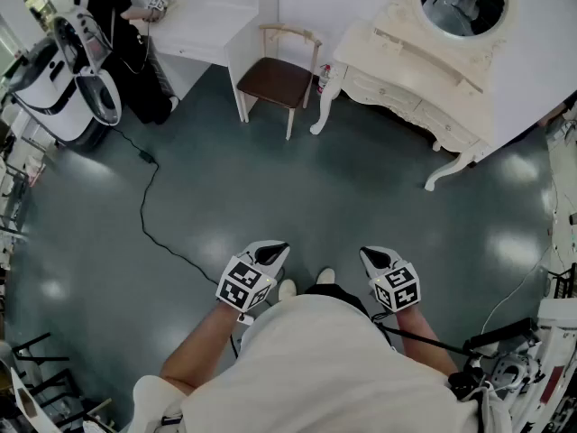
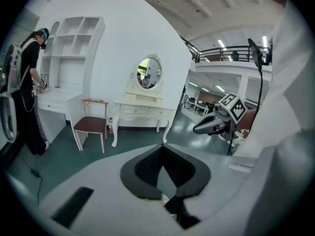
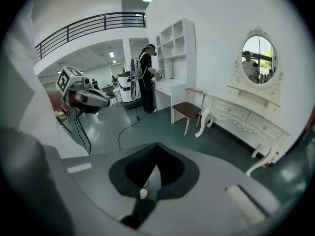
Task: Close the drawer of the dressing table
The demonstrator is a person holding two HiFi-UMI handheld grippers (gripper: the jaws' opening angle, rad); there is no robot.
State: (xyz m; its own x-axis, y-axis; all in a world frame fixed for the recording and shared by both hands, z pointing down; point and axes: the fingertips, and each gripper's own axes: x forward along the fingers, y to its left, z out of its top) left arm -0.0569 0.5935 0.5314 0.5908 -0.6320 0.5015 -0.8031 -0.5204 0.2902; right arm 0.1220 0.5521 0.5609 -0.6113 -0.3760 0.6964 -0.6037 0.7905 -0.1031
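The left gripper and the right gripper hang side by side, low in front of the person who holds them, both tilted down toward the dark green floor. Each has its jaws pressed together to a point, with nothing caught between them. Neither touches any furniture. The dressing table stands well apart from both, against the white wall at the upper right of the head view. It is cream-white with curved legs and carved drawer fronts, and an oval mirror rises from its back. From this far off, no view shows whether any drawer stands open. Just left of the table is a wooden chair with a brown seat, and the chair sits beside a white desk with open shelves above it. A person in black stands at that desk, near a white machine on the left edge. A black cable trails from that side across the floor toward the holder's feet. Between the grippers and the table lies bare floor with soft patches of reflected light.
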